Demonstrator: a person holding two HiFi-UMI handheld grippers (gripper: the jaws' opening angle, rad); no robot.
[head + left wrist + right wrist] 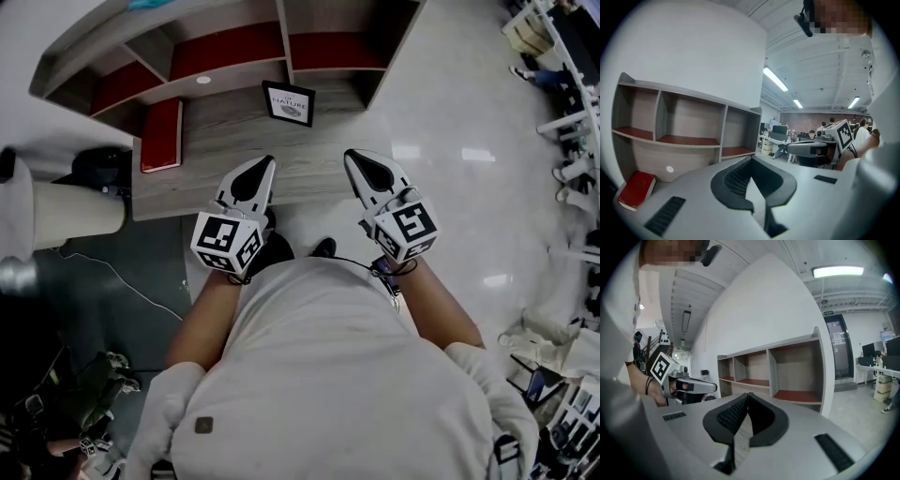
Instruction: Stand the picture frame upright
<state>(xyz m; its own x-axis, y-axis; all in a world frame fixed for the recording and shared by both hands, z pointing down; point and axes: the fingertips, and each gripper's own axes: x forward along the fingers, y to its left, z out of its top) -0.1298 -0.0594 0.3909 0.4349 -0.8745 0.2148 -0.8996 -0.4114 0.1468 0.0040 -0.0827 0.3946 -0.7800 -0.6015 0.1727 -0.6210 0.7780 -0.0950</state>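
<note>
We hold the left gripper (263, 169) and right gripper (355, 161) side by side over the near edge of the grey wood-grain desk (225, 127), each claw pinched fully together on nothing, with bare desktop ahead of them. The black-framed picture with a white printed face (289, 103) sits at the back under the divider of the red-floored shelf unit (225, 52), well apart from the flat red book (161, 134) by the left edge, and the glossy pale floor (450, 187) lies open to the right. Only the head view shows the frame, and we cannot tell whether it lies flat or leans, while the gripper views show just shelves and each other
</note>
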